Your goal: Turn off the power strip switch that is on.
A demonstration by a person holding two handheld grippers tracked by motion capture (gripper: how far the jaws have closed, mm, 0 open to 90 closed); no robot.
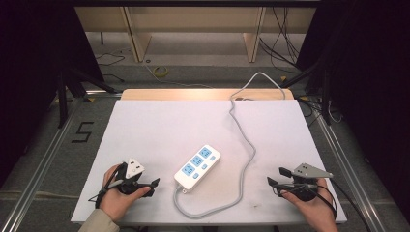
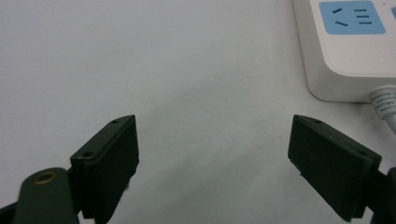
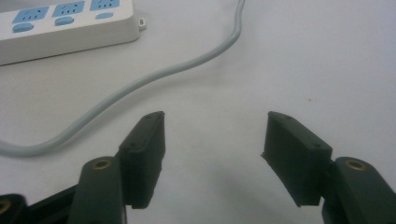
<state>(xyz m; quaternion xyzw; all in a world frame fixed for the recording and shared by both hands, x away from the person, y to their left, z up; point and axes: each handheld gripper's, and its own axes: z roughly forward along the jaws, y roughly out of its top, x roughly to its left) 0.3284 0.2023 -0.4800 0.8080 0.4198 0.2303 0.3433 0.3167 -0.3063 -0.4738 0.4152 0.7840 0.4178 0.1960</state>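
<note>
A white plastic power strip with three pale-blue socket faces and matching buttons [image 1: 197,166] lies slantwise near the middle of the white tabletop [image 1: 159,125], between the two hands and touched by neither. Its grey rubber cord [image 1: 247,159] leaves the near end, loops toward the front edge, then curves up the right side and runs off the far edge. The left gripper [image 1: 153,185] rests on the tabletop just left of the strip with its jaws spread wide and nothing between them; the left gripper view shows the strip's corner and cord root close by. The right gripper [image 1: 276,177] sits well to the right, jaws likewise spread and empty, with the cord crossing the tabletop ahead of it. The likeliest trouble is the cord: a jaw sliding in from the right could snag the loop and drag the strip round before any grip is made. The strip's smooth, broad casing also looks wide for these jaws, so a pinch across the body may slip off; a shove from one side alone would probably just skate it across the surface.
</note>
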